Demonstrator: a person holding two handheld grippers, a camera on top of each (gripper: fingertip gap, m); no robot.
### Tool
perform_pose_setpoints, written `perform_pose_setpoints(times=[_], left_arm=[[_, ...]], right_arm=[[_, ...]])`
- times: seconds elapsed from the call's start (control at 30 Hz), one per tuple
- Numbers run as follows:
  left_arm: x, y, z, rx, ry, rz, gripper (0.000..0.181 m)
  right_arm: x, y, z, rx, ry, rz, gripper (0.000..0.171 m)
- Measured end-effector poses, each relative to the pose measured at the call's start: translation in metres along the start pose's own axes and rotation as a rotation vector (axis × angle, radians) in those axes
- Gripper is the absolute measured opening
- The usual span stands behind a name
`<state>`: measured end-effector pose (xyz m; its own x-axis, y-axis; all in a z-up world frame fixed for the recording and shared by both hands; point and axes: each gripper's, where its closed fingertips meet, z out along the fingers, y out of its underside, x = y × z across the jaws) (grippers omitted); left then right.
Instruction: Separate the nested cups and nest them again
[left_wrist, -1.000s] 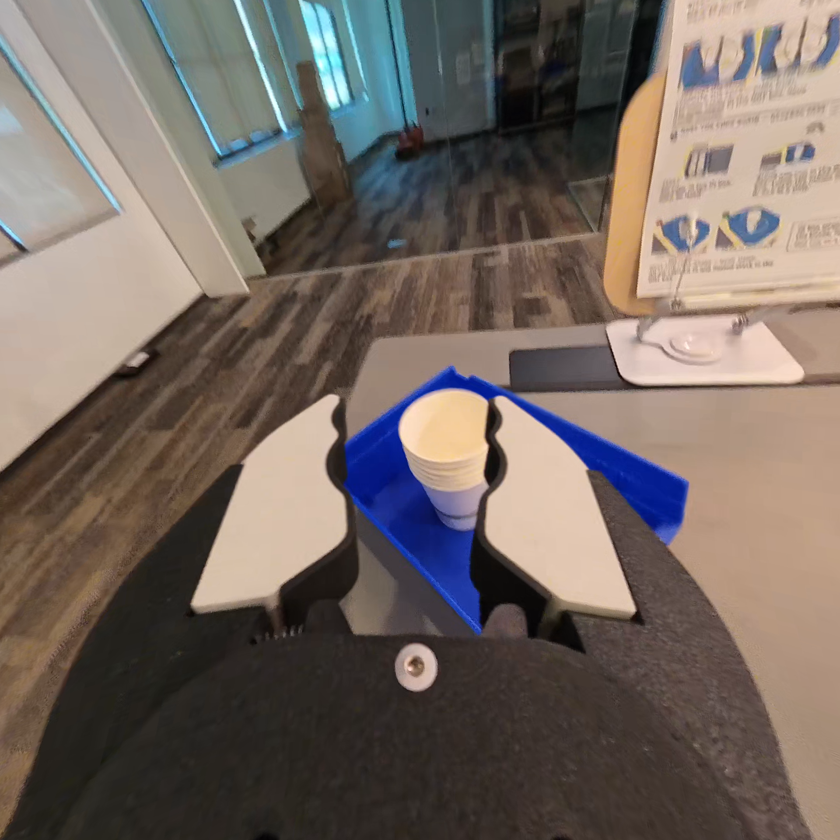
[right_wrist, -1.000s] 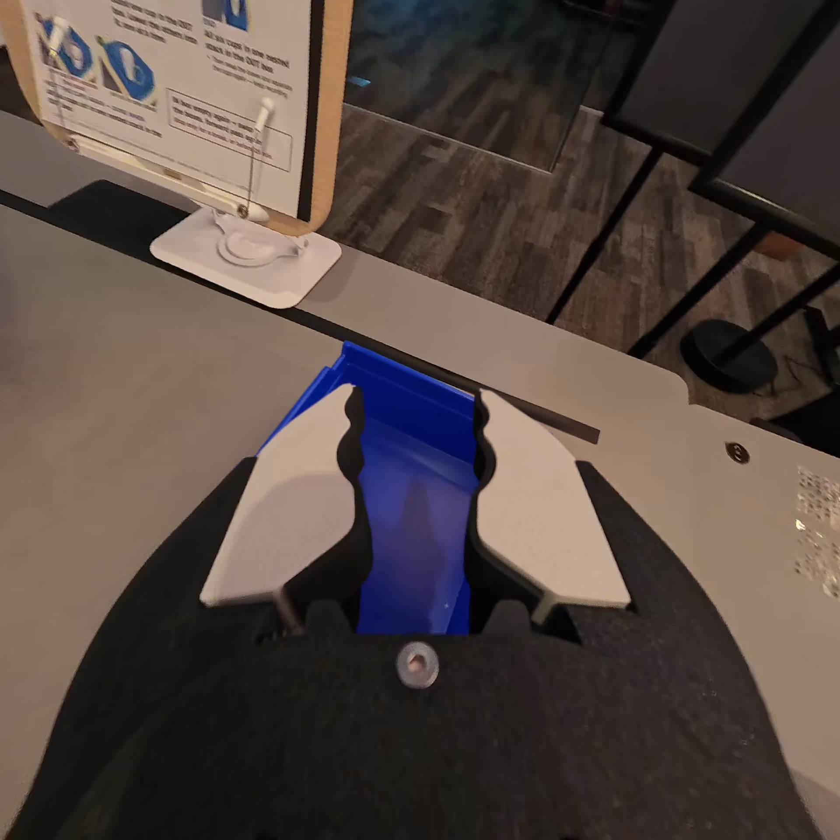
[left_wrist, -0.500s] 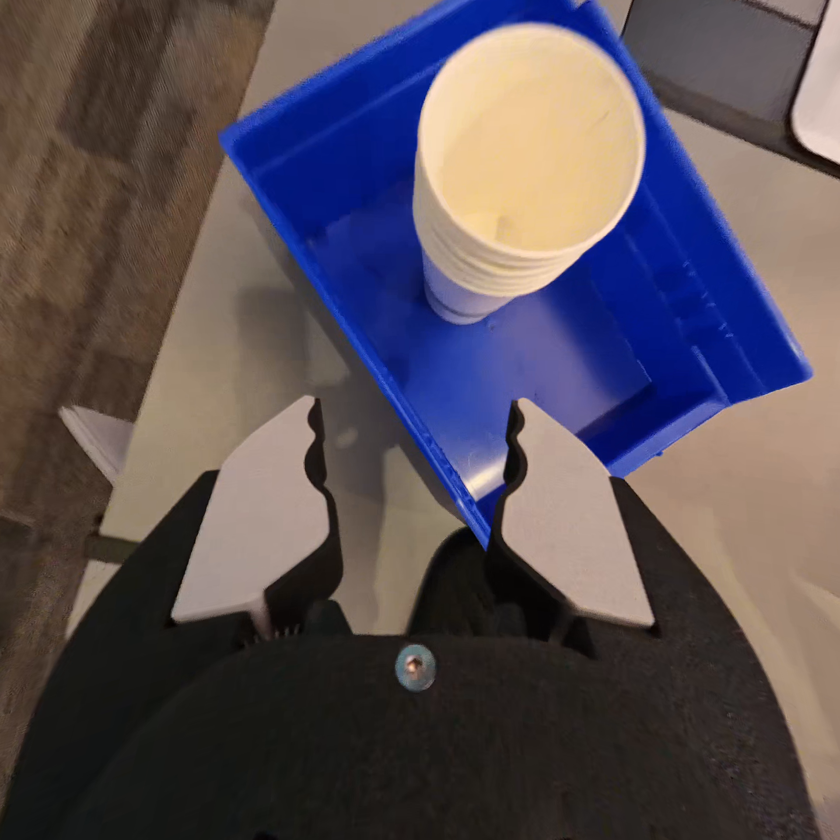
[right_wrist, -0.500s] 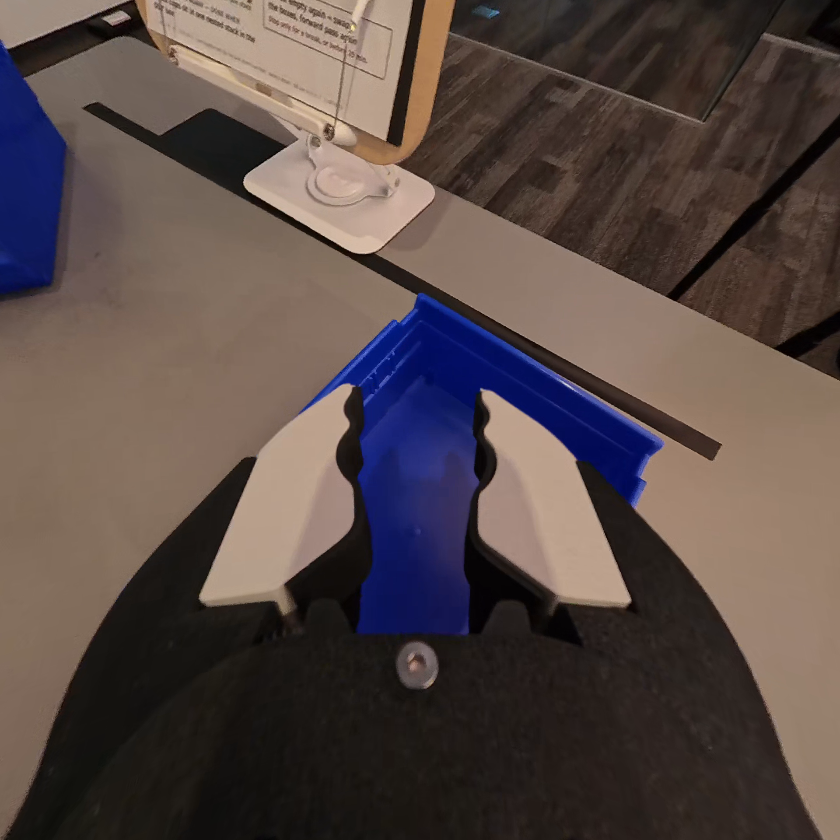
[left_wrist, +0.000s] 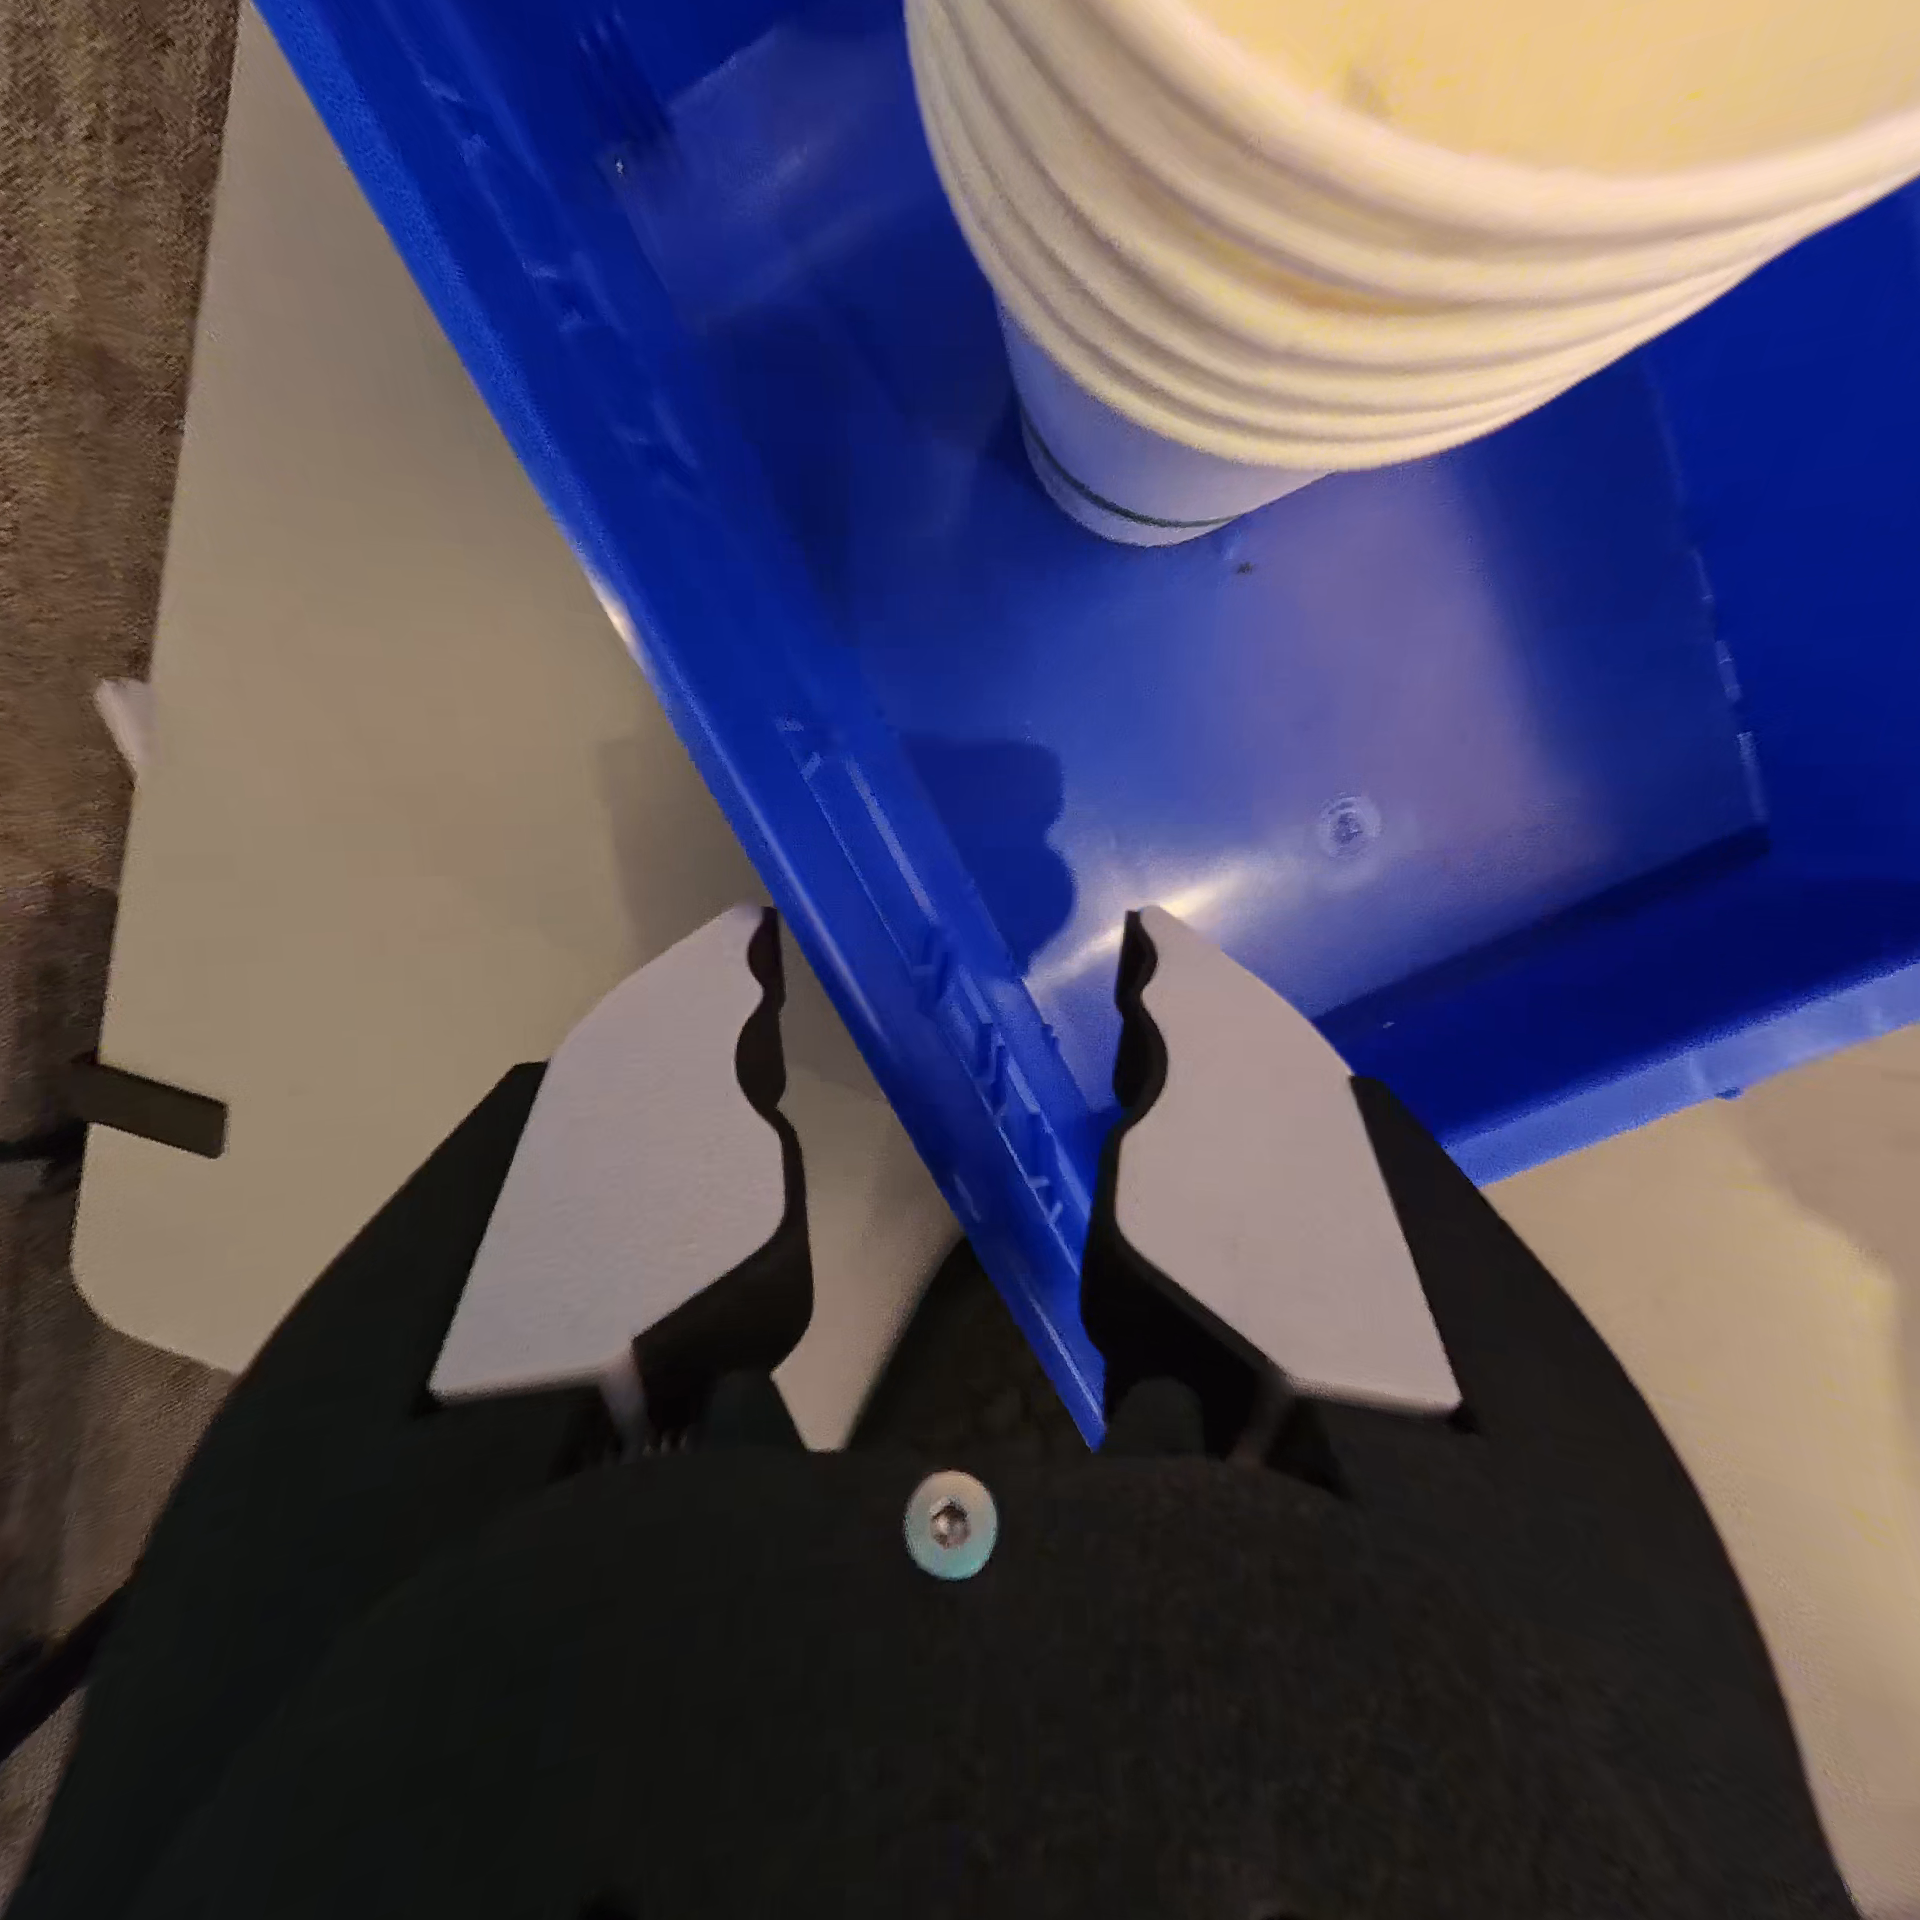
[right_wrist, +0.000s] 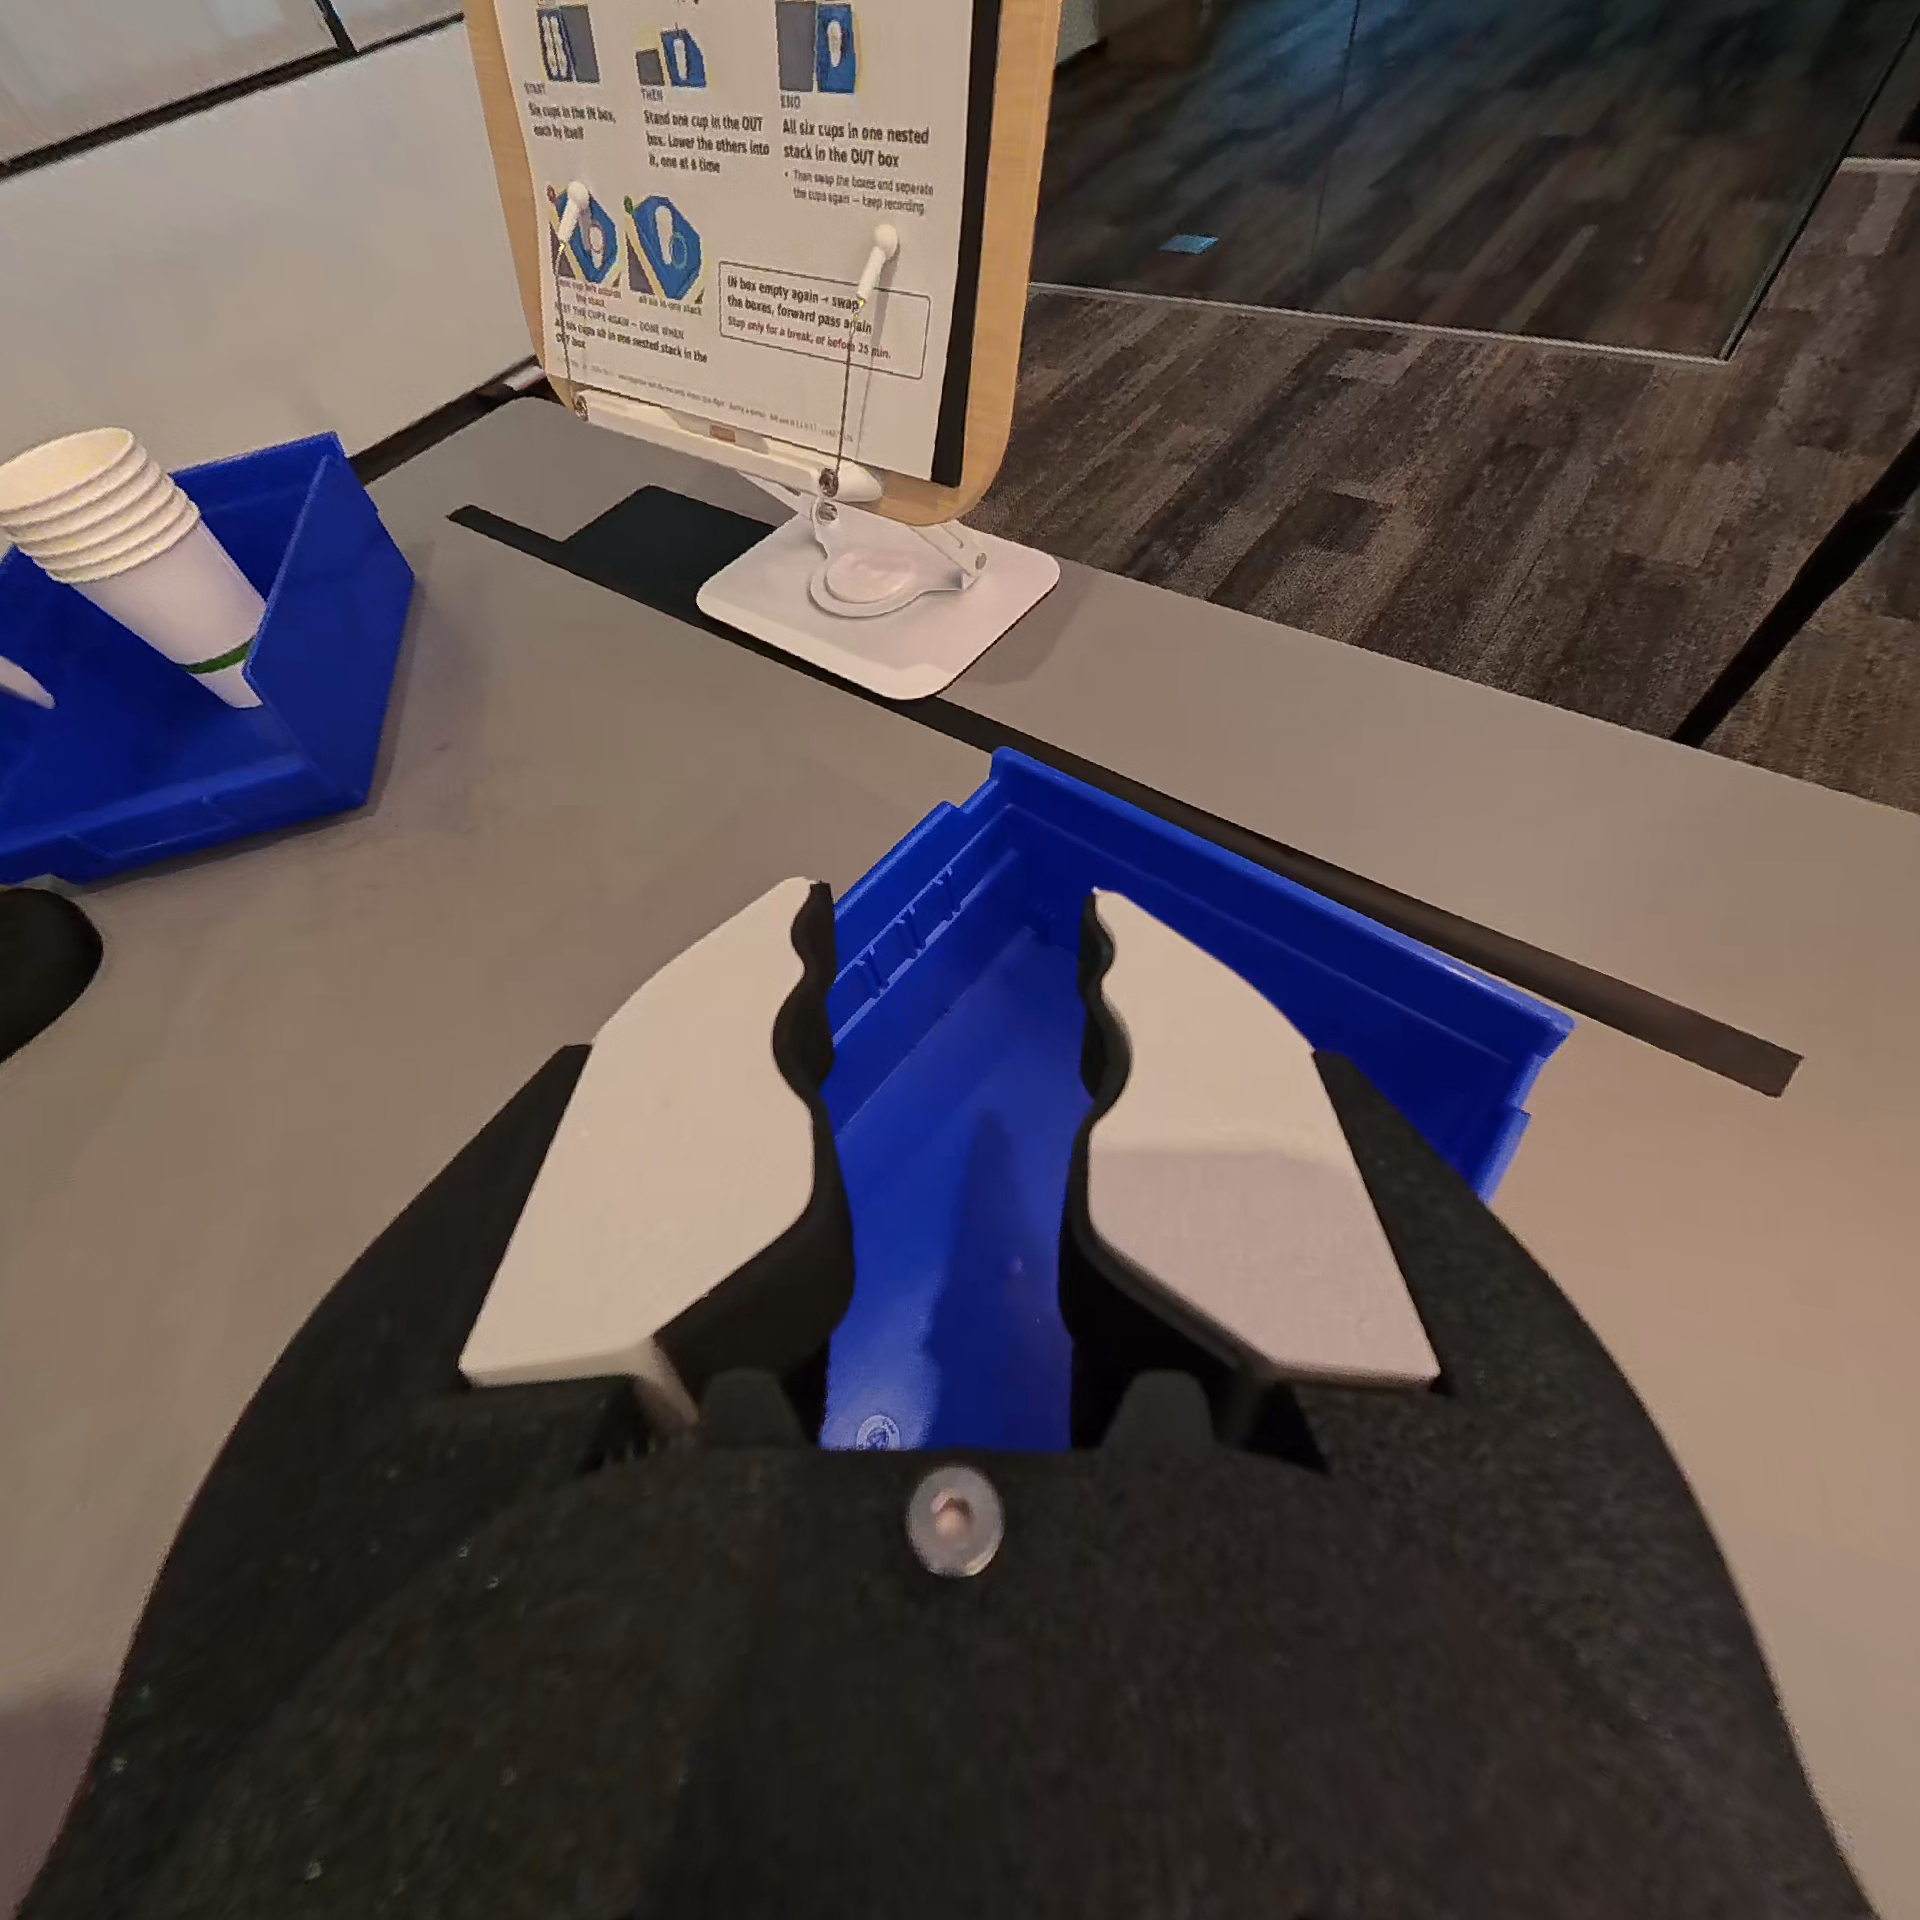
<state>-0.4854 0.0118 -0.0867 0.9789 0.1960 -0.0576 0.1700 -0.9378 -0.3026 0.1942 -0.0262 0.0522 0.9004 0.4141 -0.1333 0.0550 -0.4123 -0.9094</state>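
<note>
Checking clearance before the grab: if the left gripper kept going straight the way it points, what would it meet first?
Probably the blue bin's side wall, already between the open left gripper's jaws. The nested cup stack stands farther ahead, inside the bin.

The grey bench carries two blue bins and a stand. One blue bin sits at the far left, near the bench's left edge, and a stack of nested paper cups stands inside it. The second blue bin lies nearer and to the right, well apart from the first. Between them, farther back, a white stand base rests on the bench and holds up a wooden board bearing a printed sheet. A dark strip runs across the bench top just behind the right bin. In the left wrist view, the bench's rounded near-left corner meets the carpeted floor.
</note>
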Motion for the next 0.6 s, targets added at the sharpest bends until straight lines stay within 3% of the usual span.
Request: perform_pose_setpoints(times=[0.1, 0.17, 0.37, 0.6], left_arm=[[-0.009, -0.001, 0.005, -0.004, -0.08, 0.047, 0.036], [-0.012, -0.004, 0.006, 0.001, -0.095, 0.086, 0.03], [-0.015, -0.027, 0.012, 0.042, 0.065, 0.092, 0.01], [-0.026, -0.06, 0.024, 0.077, 0.117, 0.458, 0.01]], right_arm=[[0.001, 0.0, 0.0, 0.003, -0.007, 0.01, 0.044], [-0.001, 0.0, 0.002, 0.002, -0.013, 0.006, 0.043], [-0.01, -0.004, 0.007, -0.018, 0.011, -0.055, 0.042], [-0.02, -0.007, 0.012, -0.052, 0.05, -0.112, 0.041]])
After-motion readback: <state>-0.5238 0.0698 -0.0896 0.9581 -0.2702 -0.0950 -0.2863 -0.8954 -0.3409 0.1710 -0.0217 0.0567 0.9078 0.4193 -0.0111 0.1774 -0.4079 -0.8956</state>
